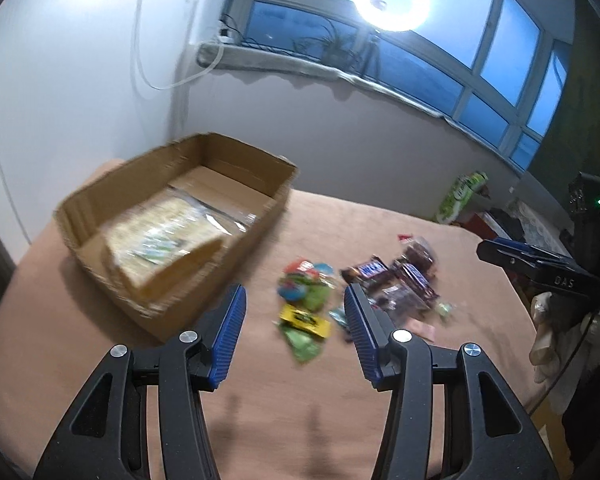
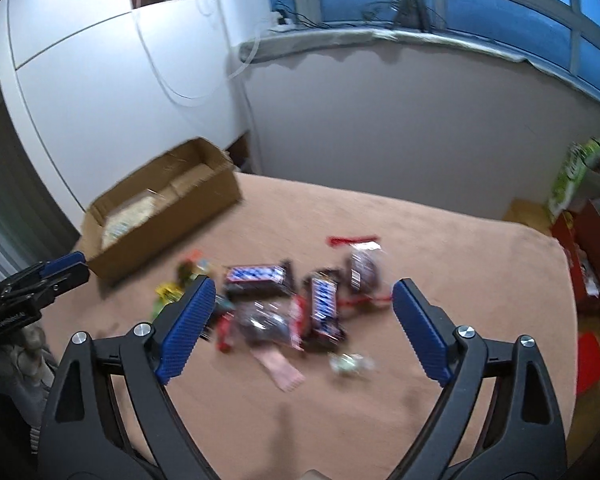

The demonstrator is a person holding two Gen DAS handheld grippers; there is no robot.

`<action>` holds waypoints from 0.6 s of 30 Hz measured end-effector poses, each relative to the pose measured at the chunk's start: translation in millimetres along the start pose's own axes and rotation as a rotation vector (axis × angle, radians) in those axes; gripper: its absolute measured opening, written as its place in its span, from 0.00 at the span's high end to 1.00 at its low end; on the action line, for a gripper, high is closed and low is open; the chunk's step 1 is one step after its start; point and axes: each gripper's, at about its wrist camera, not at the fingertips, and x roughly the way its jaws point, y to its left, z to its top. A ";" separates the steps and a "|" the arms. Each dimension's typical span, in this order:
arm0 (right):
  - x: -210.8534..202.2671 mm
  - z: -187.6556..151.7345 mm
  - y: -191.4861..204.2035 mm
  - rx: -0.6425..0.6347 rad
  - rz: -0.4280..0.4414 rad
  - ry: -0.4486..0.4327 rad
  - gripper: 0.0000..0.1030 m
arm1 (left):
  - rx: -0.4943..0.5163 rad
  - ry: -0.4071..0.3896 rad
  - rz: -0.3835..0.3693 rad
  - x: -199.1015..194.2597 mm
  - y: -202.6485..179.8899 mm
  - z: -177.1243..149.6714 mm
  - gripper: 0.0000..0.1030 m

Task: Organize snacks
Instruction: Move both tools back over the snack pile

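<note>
Nearest, the left gripper [image 1: 294,312] hangs over the tan table [image 1: 440,380] with its jaws partly apart and nothing between the blue pads. The right gripper [image 2: 302,300] hangs over the same table, jaws spread wide, also empty.

Just beyond both lies the snack pile, blurred. At its left are a yellow packet [image 1: 305,321] and green wrappers [image 1: 306,346]. Right of those lie dark blue-labelled bars [image 2: 255,276], one flat [image 2: 324,307] beside a clear bag of dark sweets [image 2: 363,270]. A pink slip [image 2: 283,370] and a small pale wrapper [image 2: 350,363] lie nearer.

Farther left stands an open box [image 1: 260,222], holding a pale clear-wrapped pack [image 1: 162,234]. Beyond are a white wall and window [image 1: 480,60].
</note>
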 end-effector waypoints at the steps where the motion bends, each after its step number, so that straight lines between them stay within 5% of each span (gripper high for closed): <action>1: 0.4 -2.8 -6.2 0.006 -0.013 0.005 0.10 | 0.008 0.007 -0.005 3.5 -4.8 -2.3 0.51; 12: 19.1 -24.6 -43.2 0.068 -0.012 0.060 0.11 | 0.053 0.080 -0.057 36.3 -37.1 -18.1 0.51; 18: 38.0 -28.8 -34.9 0.041 0.034 0.108 0.34 | 0.067 0.112 -0.072 53.4 -43.5 -19.5 0.53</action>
